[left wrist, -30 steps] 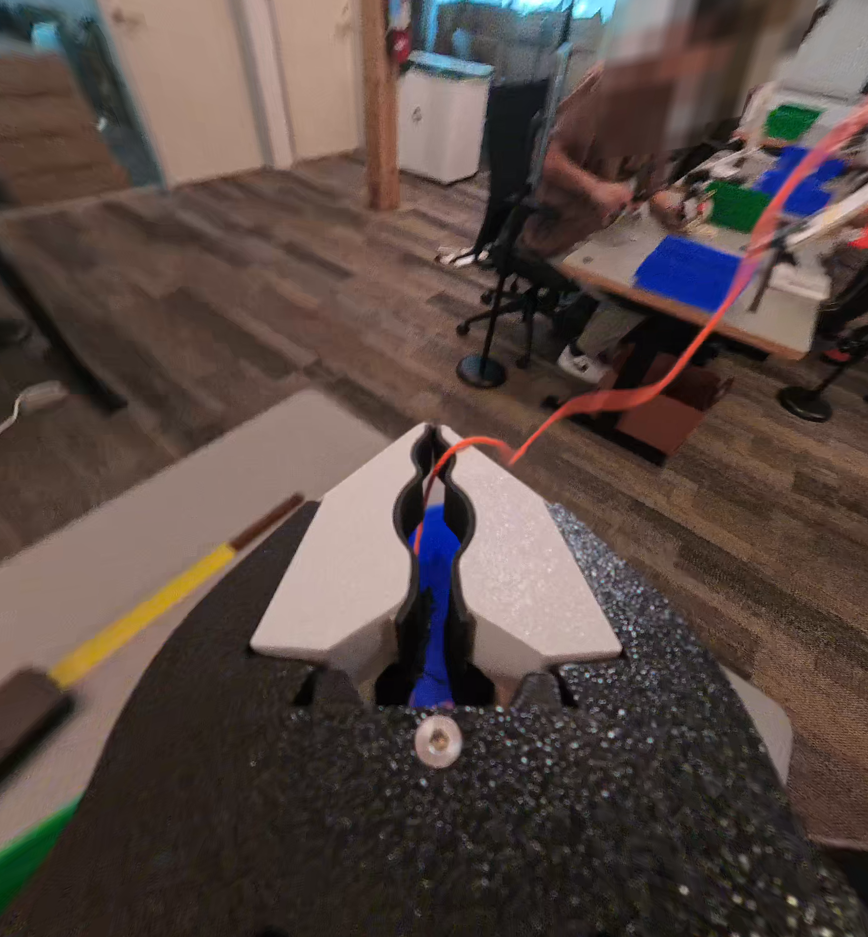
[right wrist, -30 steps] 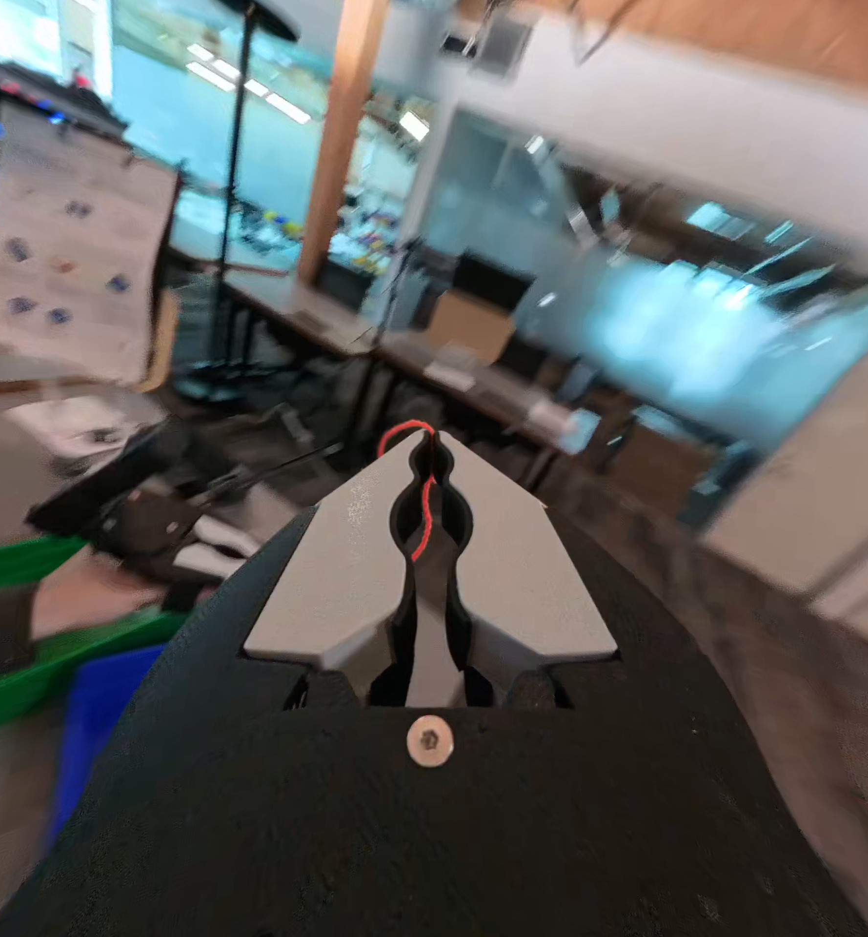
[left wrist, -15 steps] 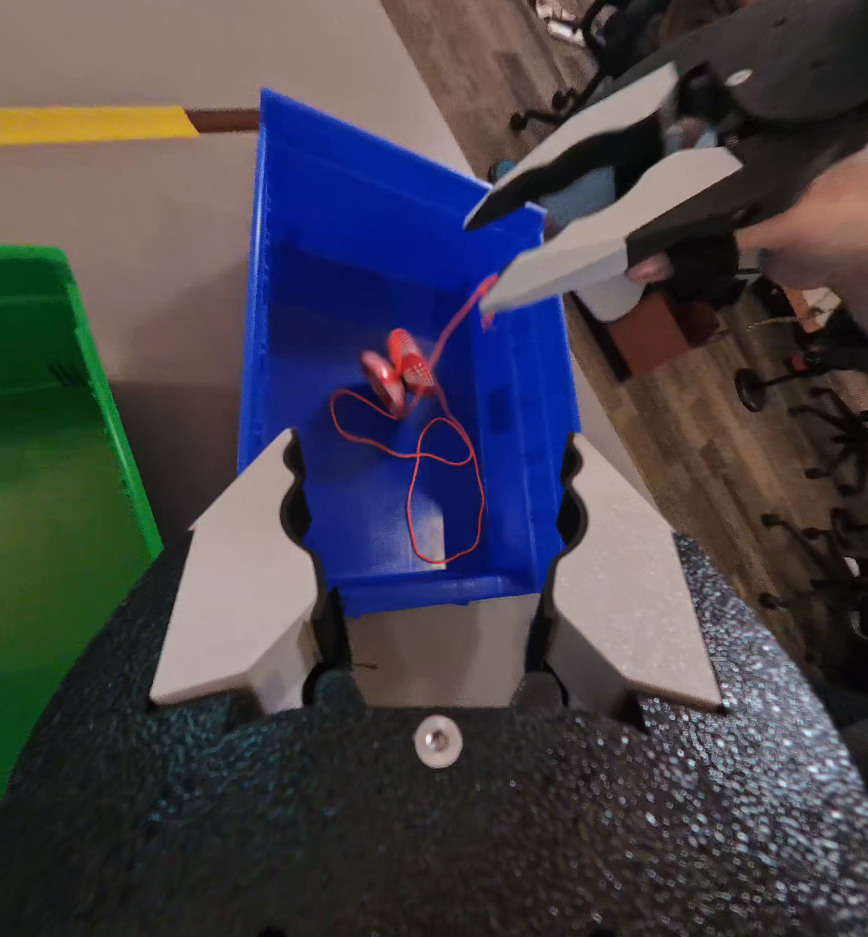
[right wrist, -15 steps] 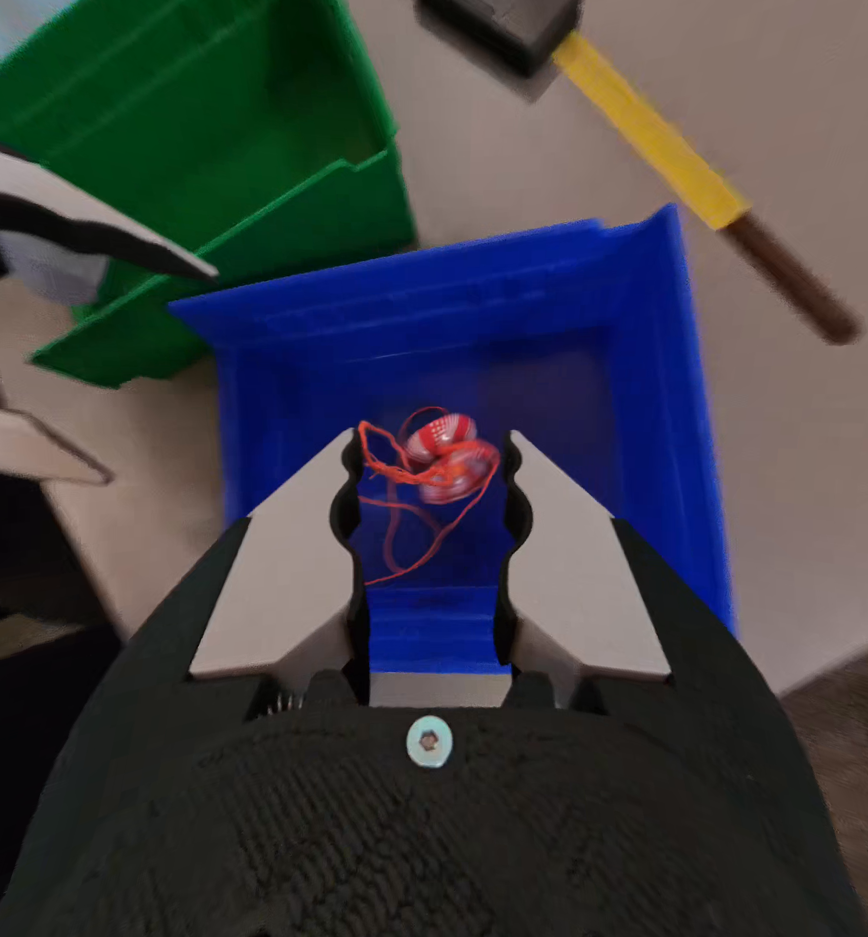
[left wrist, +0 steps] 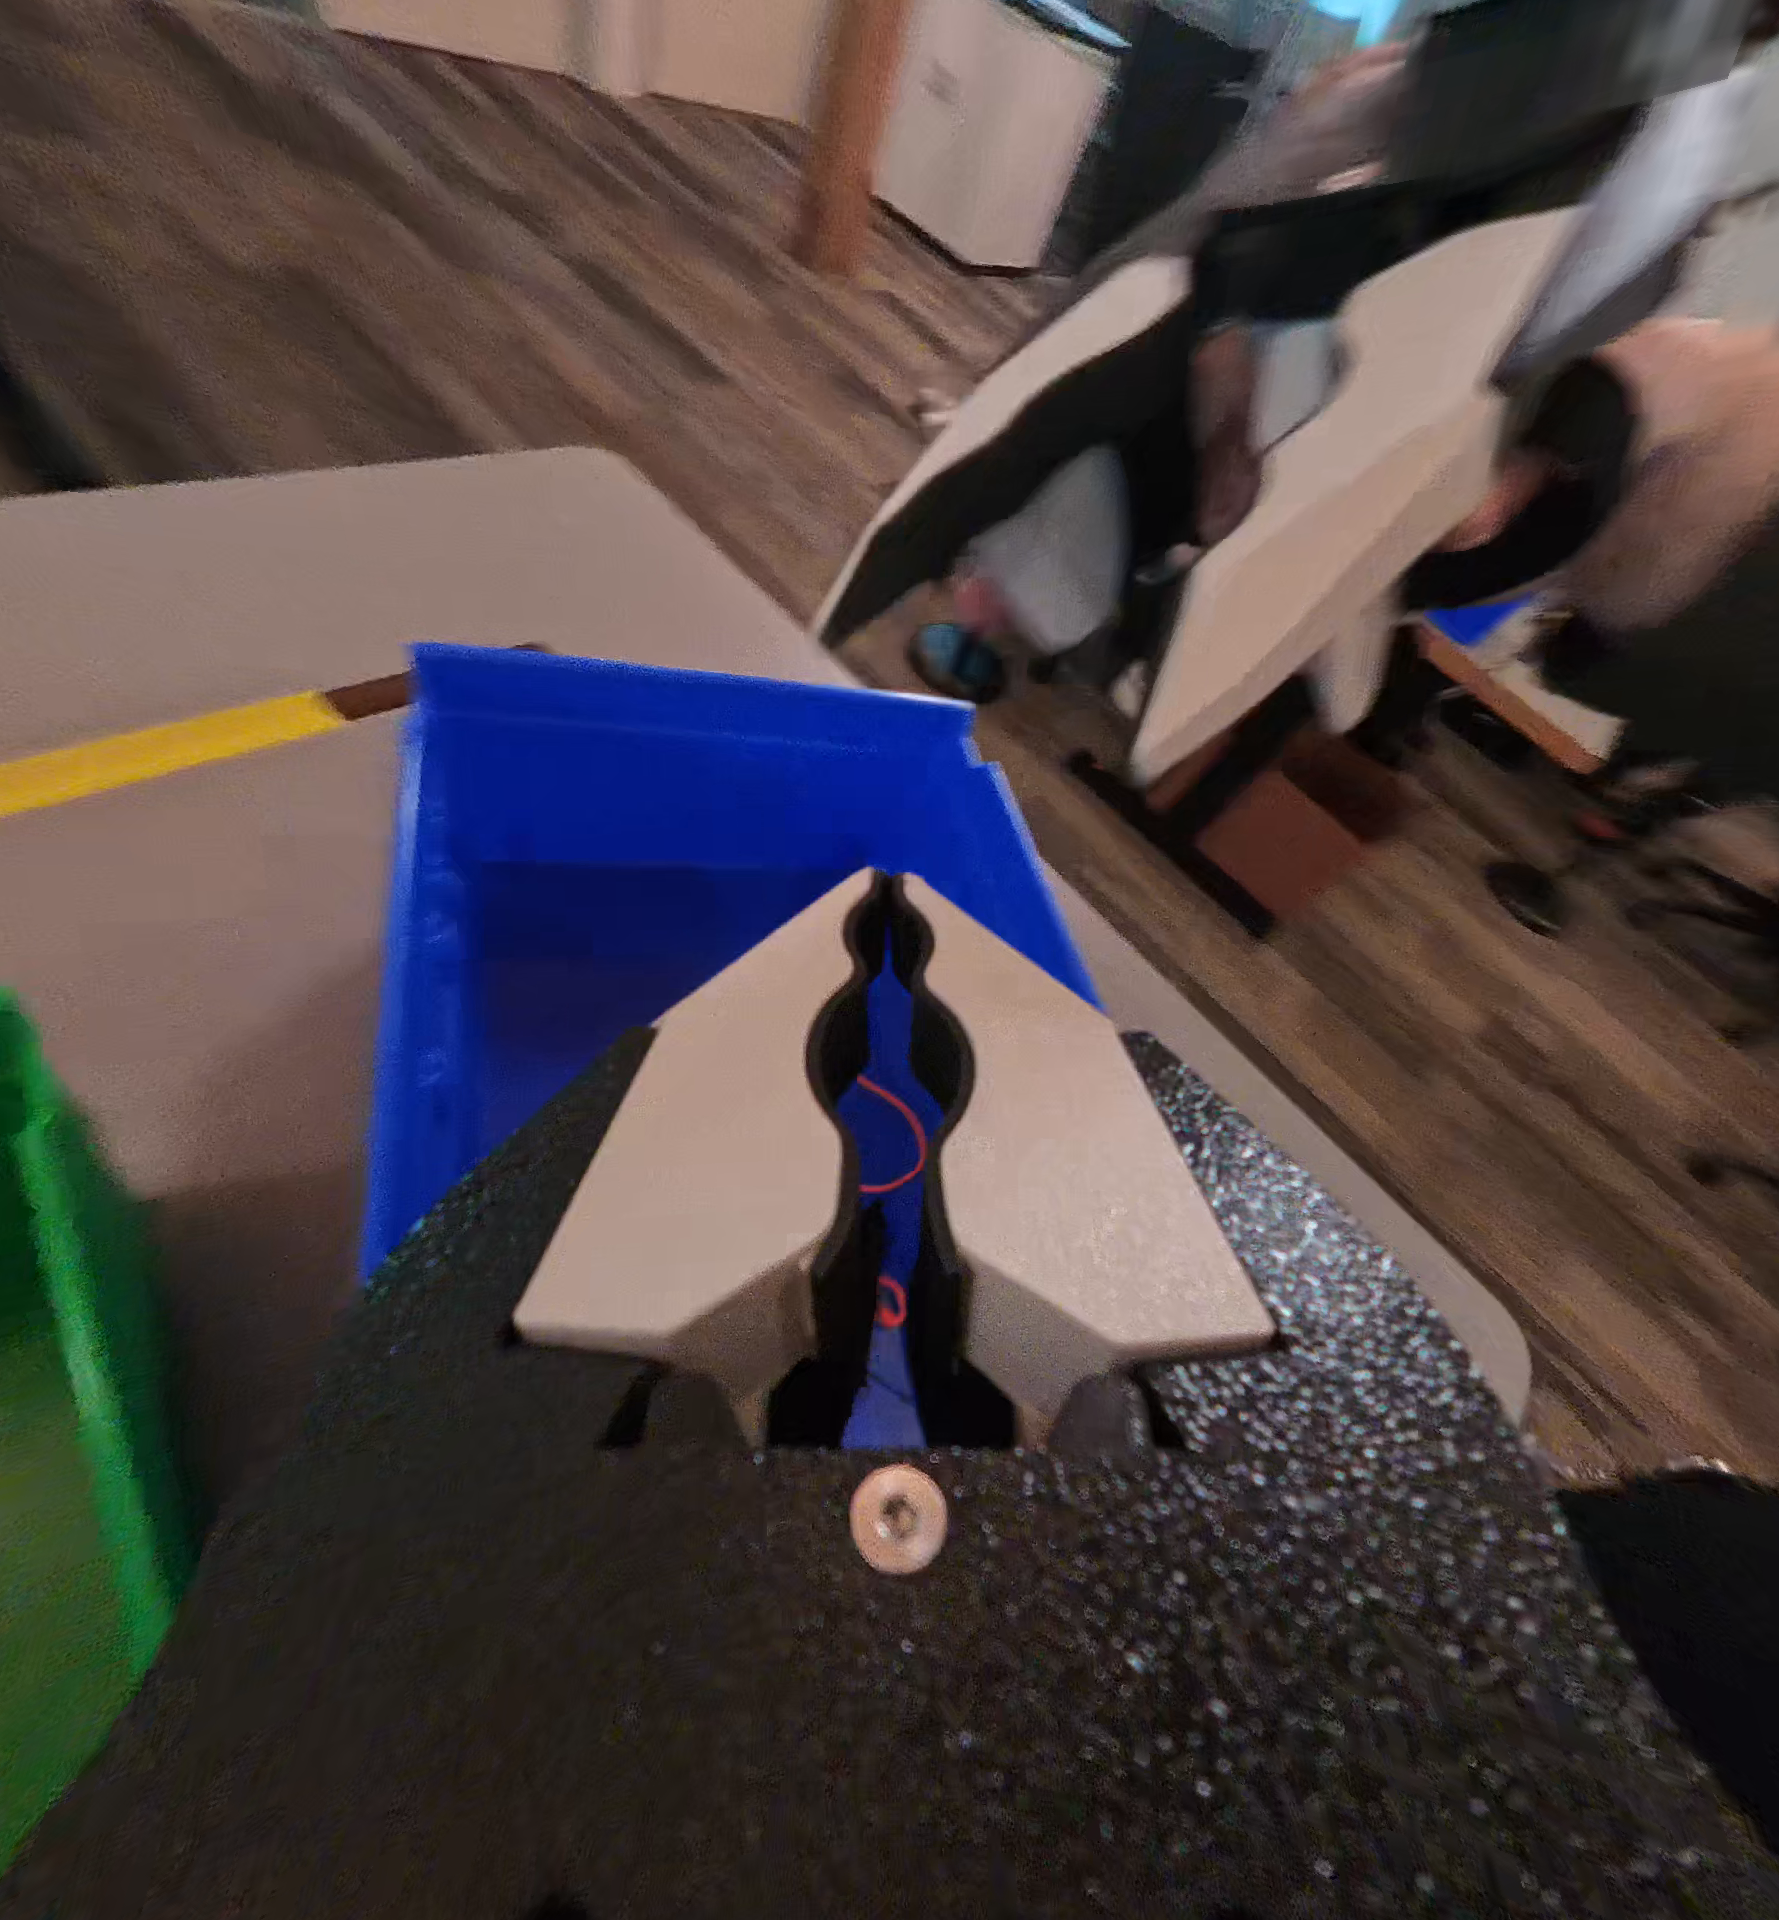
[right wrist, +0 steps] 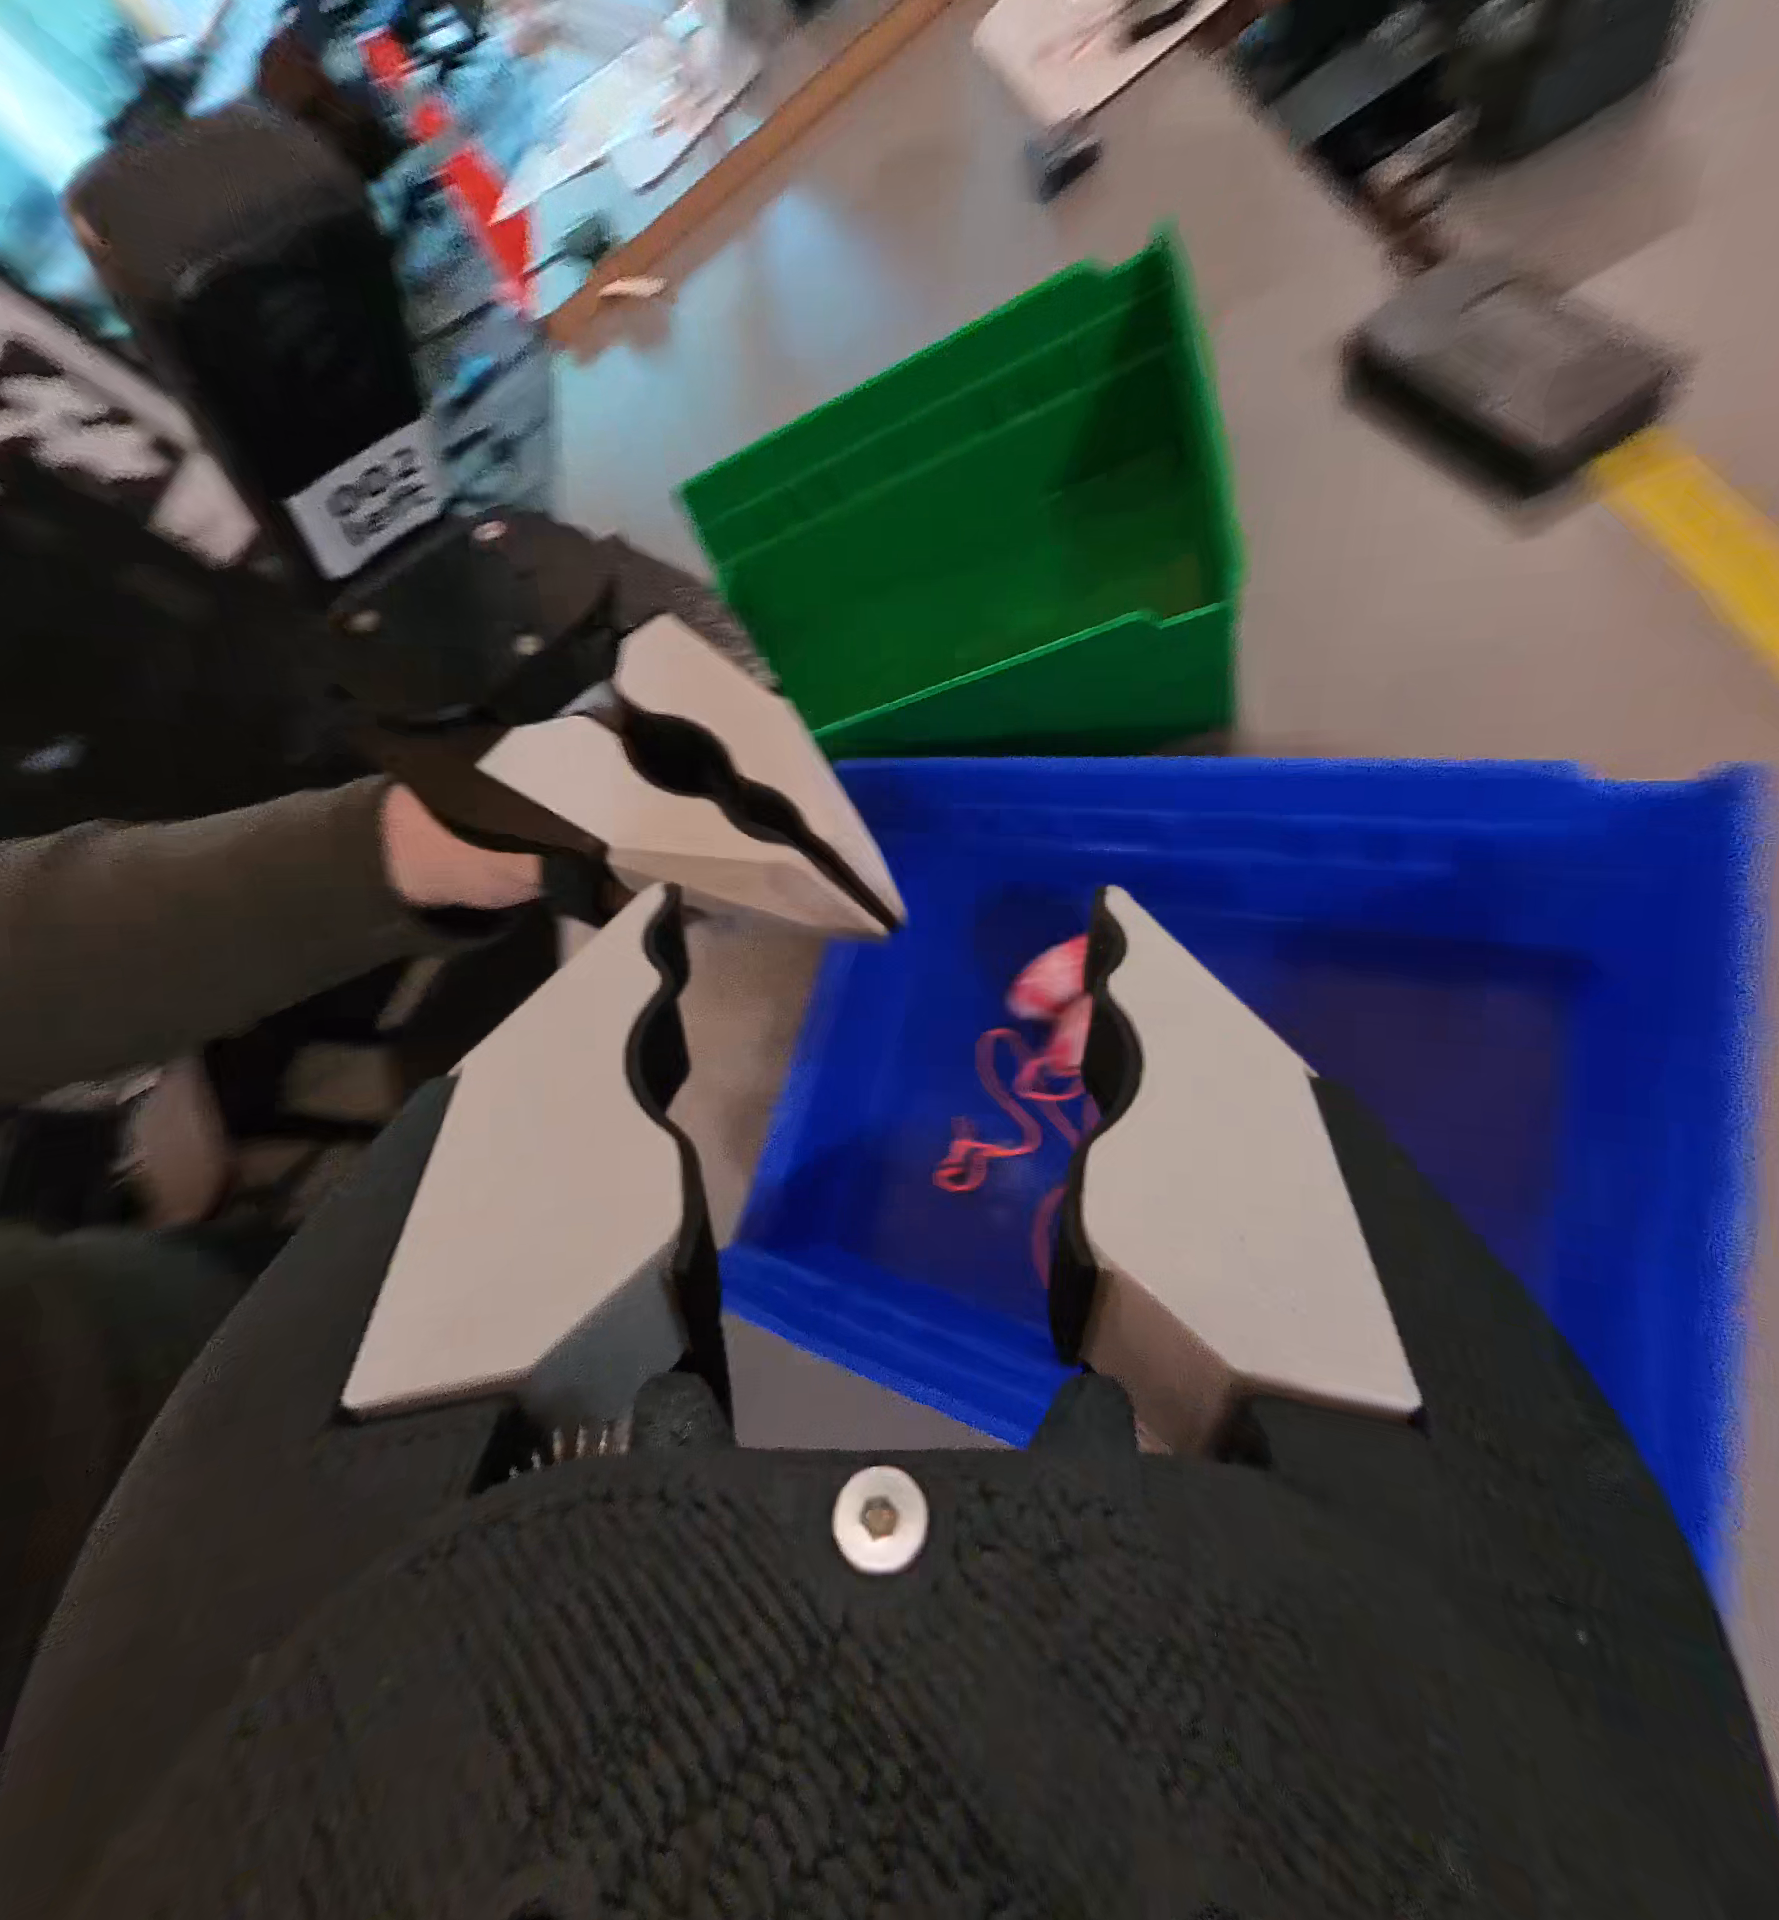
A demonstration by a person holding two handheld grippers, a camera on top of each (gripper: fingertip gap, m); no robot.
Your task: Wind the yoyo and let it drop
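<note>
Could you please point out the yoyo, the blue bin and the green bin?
yoyo (right wrist: 1049,982): right wrist view, its red-and-white body.
blue bin (right wrist: 1280,831): right wrist view, far wall.
green bin (right wrist: 968,520): right wrist view, inner side wall.

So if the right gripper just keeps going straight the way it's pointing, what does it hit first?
Most likely the blue bin. The open right gripper points down into it, where the yoyo and its loose red string lie on the floor. The shut left gripper sits close to that line; depth is unclear.

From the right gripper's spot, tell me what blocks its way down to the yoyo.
Nothing visible does. The right gripper hangs open over the blue bin, the yoyo lying uncovered inside. The shut left gripper sits at the bin's corner, aside.
</note>
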